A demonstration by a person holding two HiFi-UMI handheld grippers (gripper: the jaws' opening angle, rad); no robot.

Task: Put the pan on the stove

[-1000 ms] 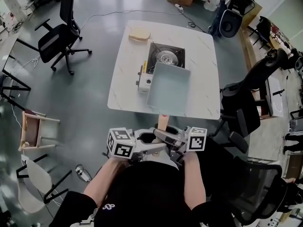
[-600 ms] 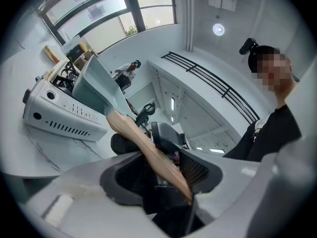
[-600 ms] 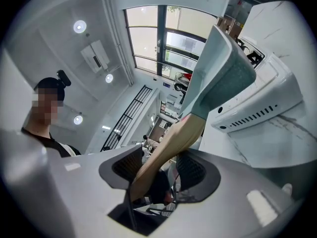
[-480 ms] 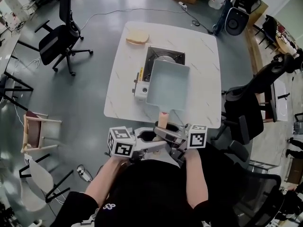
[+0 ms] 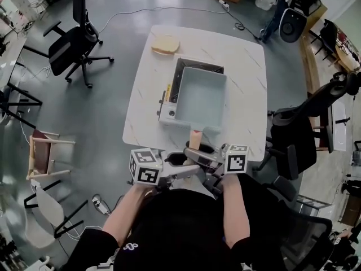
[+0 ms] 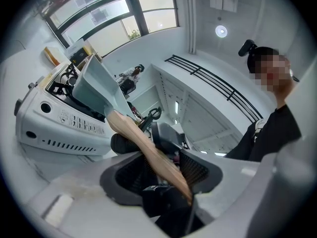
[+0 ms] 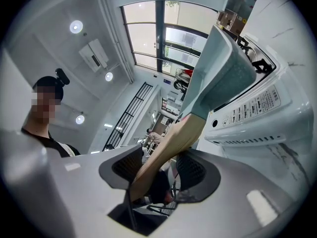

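A pale blue-grey square pan (image 5: 200,100) with a wooden handle (image 5: 194,139) hangs over the white portable stove (image 5: 167,113) on the white table (image 5: 248,95) and hides the burner. I cannot tell whether its base touches the grate. My left gripper (image 5: 181,160) and right gripper (image 5: 204,156) meet at the near end of the handle, both shut on it. In the left gripper view the handle (image 6: 143,143) runs between the pads (image 6: 195,167) up to the pan (image 6: 96,83) beside the stove (image 6: 54,118). The right gripper view shows the handle (image 7: 173,143), pan (image 7: 218,68) and stove (image 7: 252,113) likewise.
A tan flat slab (image 5: 166,44) lies at the table's far left corner. A black office chair (image 5: 73,38) stands far left, another (image 5: 293,145) close at the right of the table. A small wooden stool (image 5: 48,151) is on the floor at left.
The pan has travelled away from me across the table and now covers the burner that showed before. Both grippers and I have come closer to the table's near edge.
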